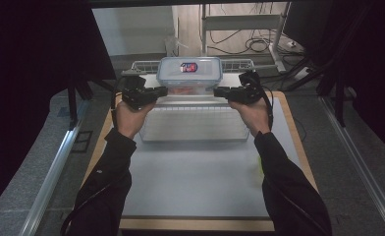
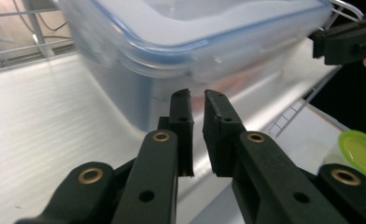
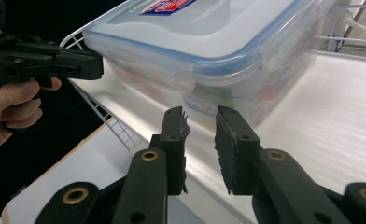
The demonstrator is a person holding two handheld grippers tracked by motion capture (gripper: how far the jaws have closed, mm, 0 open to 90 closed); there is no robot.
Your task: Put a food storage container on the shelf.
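The box point(image 1: 189, 76), lidded and clear with a blue seal, sits at the far end of a wire basket point(image 1: 195, 129) on the worktop point(image 1: 195, 187). The left gripper point(image 1: 162, 91) and right gripper point(image 1: 219, 92) point at its opposite short ends, apparently to work the side clips or lift it evenly. Both pairs of jaws stand slightly apart, clamped on nothing, just short of the box. The basket's wire rim runs close under both grippers, and a green lid point(image 2: 362, 154) lies off to the side.
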